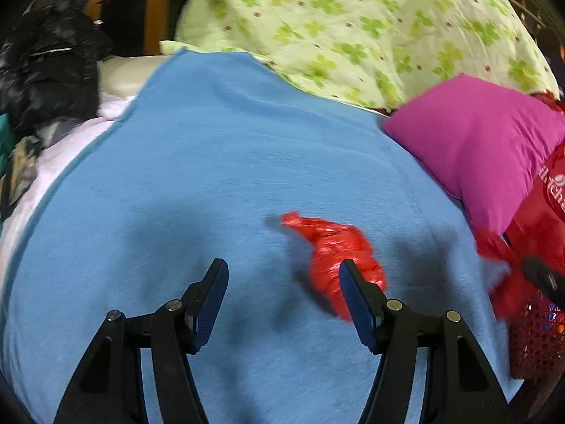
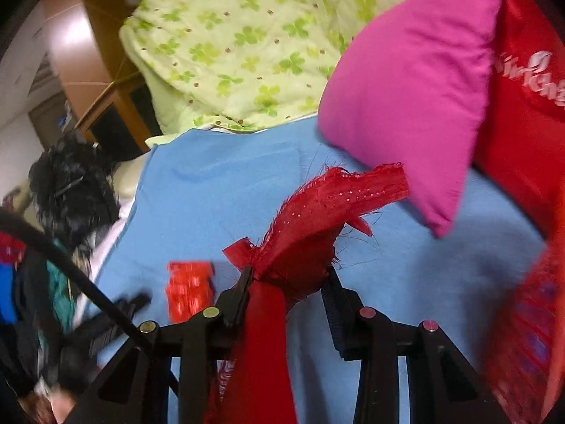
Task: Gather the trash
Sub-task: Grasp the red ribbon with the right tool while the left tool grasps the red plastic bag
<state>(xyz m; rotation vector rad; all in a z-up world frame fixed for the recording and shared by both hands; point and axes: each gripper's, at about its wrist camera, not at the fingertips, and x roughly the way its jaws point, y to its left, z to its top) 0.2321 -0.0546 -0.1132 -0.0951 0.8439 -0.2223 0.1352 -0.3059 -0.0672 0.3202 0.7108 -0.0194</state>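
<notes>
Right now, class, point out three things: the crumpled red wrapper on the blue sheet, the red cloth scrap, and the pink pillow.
crumpled red wrapper (image 1: 330, 247), left wrist view, on its bunched middle.
red cloth scrap (image 2: 317, 212), right wrist view, on its frayed upper part.
pink pillow (image 2: 406, 81), right wrist view, on its broad face.

The left gripper is held angled downward, fingers parted with nothing pinched between them. The right gripper is clamped on a red fabric scrap.
</notes>
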